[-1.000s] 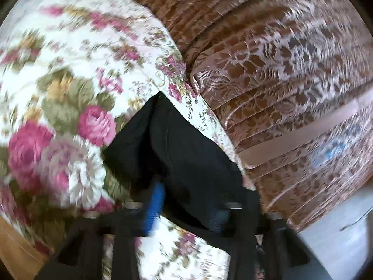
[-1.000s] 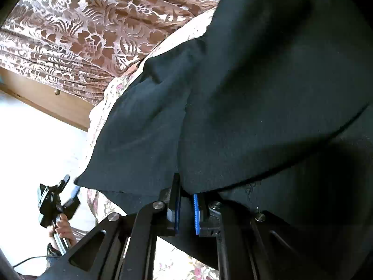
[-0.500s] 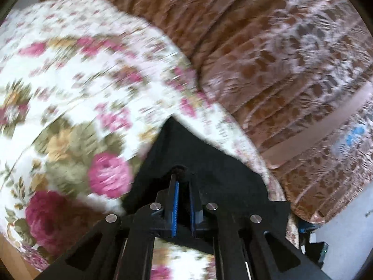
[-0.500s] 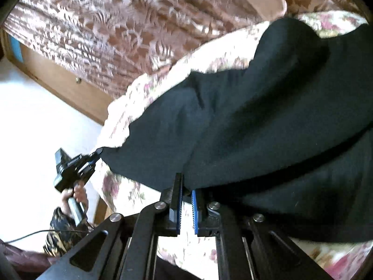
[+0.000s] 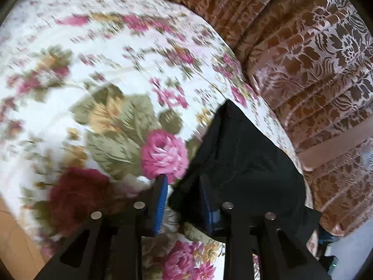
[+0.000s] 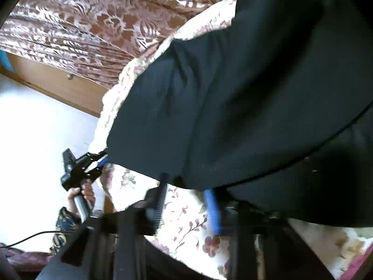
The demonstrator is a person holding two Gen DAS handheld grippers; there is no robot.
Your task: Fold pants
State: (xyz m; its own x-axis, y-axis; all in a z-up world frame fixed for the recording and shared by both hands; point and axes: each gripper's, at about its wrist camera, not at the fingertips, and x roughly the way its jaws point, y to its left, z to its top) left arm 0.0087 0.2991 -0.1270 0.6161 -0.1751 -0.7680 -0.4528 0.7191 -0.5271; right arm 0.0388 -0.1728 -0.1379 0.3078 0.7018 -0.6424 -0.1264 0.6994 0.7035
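Black pants (image 6: 244, 98) lie spread on a floral bedspread (image 5: 105, 74); both the left tongs (image 5: 184, 198) and the right tongs (image 6: 188, 200) have just been opening, their jaws parted at the fabric's edge, gripping nothing.

Both wrist views close, angled down; share black pants (image 5: 242, 163) on floral bedspread (image 5: 93, 70).

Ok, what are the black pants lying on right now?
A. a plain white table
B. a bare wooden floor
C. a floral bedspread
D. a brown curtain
C: the pants lie on the rose-patterned bedspread; the brown curtain hangs beyond the bed's edge, and both grippers' jaws have just been opening, the fabric lying free.
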